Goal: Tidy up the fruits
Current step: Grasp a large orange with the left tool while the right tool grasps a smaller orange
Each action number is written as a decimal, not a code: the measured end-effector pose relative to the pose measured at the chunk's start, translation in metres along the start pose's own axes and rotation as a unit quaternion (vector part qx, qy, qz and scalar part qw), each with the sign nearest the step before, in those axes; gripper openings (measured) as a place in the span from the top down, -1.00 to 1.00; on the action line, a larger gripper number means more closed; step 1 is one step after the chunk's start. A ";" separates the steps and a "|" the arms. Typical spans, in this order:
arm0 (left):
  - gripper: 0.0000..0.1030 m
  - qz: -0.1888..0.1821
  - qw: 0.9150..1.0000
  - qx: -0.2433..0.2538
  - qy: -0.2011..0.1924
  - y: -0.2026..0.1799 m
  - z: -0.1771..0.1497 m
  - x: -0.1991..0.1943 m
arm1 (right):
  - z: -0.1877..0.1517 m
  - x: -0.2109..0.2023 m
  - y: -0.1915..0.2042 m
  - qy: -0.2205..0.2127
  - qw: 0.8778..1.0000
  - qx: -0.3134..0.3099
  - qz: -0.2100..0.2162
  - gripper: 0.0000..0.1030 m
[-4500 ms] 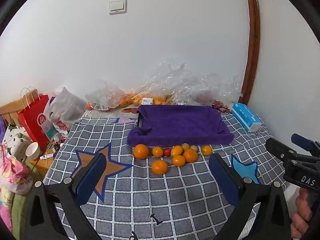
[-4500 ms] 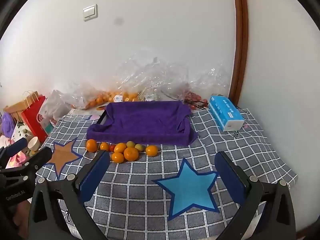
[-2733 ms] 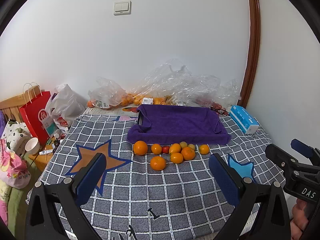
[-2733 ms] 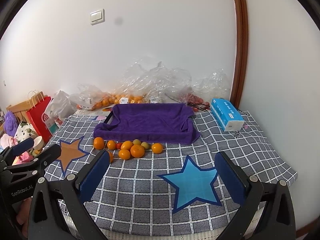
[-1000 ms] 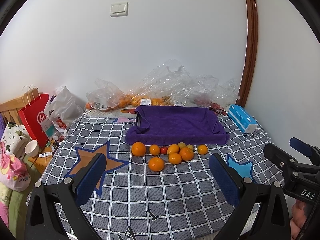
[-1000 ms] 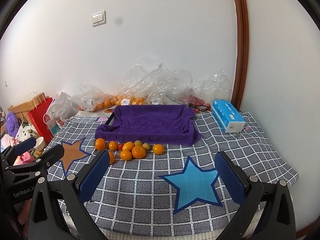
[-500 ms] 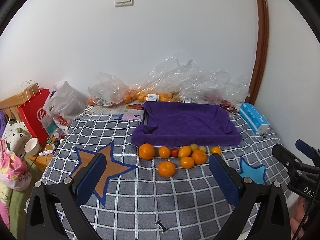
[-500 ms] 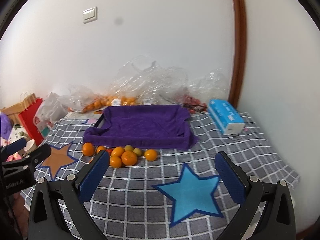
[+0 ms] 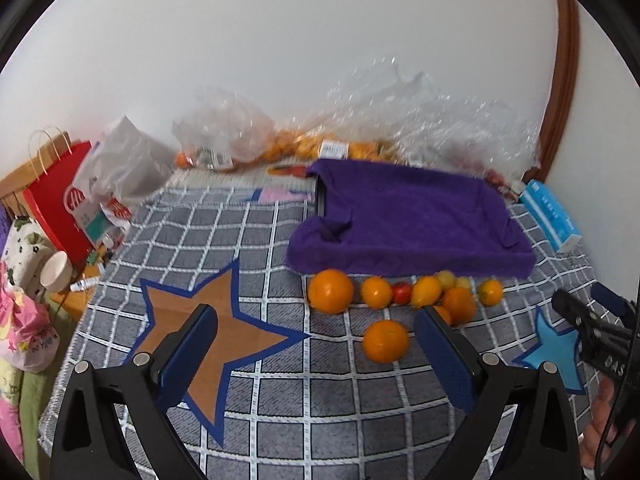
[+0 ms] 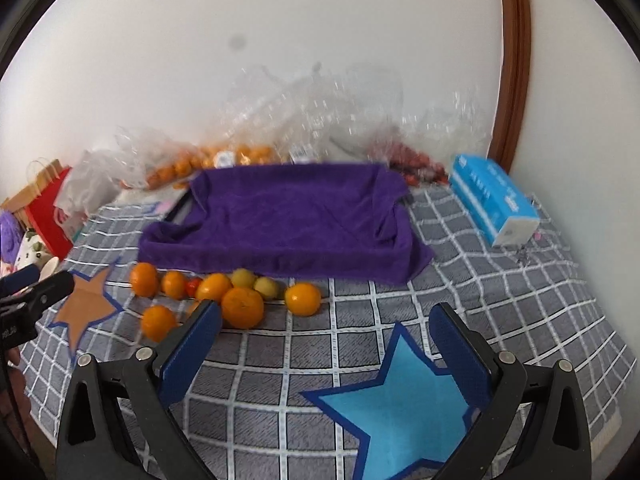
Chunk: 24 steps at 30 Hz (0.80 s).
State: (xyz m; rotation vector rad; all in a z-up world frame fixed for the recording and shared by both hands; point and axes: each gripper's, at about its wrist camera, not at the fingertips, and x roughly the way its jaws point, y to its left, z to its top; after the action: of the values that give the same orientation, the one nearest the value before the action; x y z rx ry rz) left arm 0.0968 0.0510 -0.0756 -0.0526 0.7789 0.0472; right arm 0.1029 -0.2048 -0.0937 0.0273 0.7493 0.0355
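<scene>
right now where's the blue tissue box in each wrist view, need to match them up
Left wrist view: the blue tissue box sits at the far right, just right of the purple towel.
Right wrist view: the blue tissue box sits upper right, again right of the purple towel.
Shared landmark: the purple towel, with the row of oranges along its near edge.

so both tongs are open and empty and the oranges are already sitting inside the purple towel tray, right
Not quite. Both the left tongs and right tongs are open and empty, but the oranges are not inside the purple towel tray. They lie on the checked cloth just in front of its near edge. The right wrist view shows nothing lying on the towel.
</scene>
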 end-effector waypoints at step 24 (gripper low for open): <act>-0.76 -0.035 0.997 0.018 0.065 0.010 0.013 0.091 | -0.008 0.114 0.012 0.099 0.993 -0.026 0.052 0.30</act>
State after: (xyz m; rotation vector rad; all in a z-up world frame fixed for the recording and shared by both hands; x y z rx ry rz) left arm 0.1699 0.0642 -0.1303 -0.0497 0.9070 -0.0377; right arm 0.1804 -0.1878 -0.1769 0.0138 0.9447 0.1580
